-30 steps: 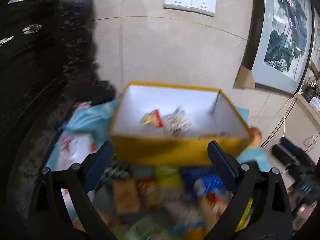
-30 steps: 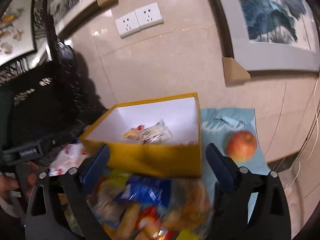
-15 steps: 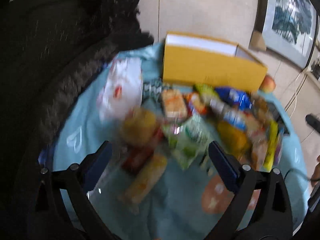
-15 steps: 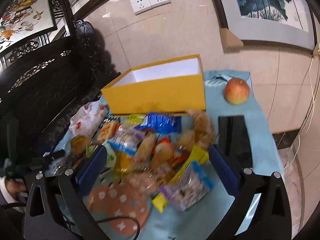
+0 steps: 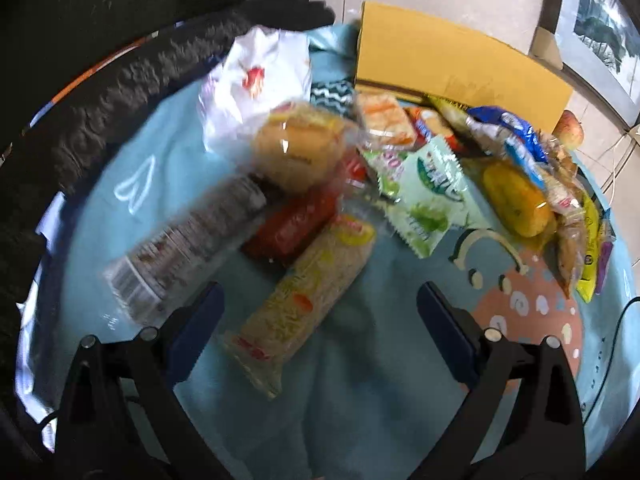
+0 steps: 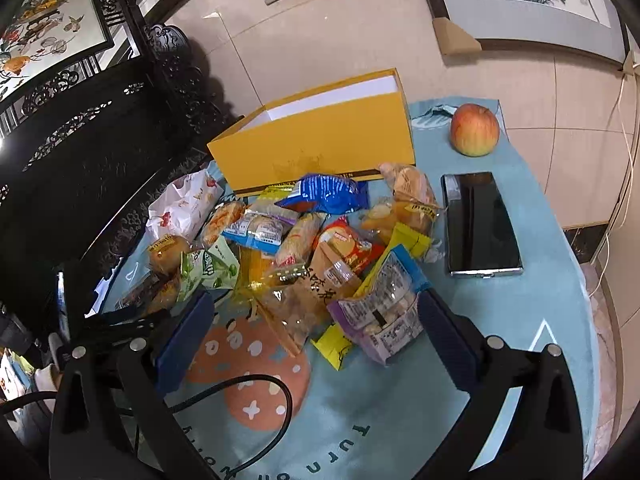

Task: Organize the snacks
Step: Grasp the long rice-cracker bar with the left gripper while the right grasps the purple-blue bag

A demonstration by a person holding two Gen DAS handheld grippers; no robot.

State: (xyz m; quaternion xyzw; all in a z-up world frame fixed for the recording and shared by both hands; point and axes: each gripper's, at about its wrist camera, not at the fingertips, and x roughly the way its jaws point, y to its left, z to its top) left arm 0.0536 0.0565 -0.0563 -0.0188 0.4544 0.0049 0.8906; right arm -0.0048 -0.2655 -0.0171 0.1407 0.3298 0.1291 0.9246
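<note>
A yellow box with a white inside stands open at the back of a round table under a light blue cloth. Several wrapped snacks lie heaped in front of it, among them a blue packet and a purple packet. My right gripper is open above the near edge of the heap. In the left wrist view the yellow box is at the back. My left gripper is open over a long yellow noodle-like snack bar; a clear-wrapped roll lies beside it.
An apple and a black phone lie on the cloth right of the heap. A white plastic bag sits at the left. A black cable crosses the near cloth. Dark carved furniture stands left; a tiled wall is behind.
Both grippers have drawn back and down from above the box. The snack heap has come into full view, and the left gripper now hangs over the long yellow bar.
</note>
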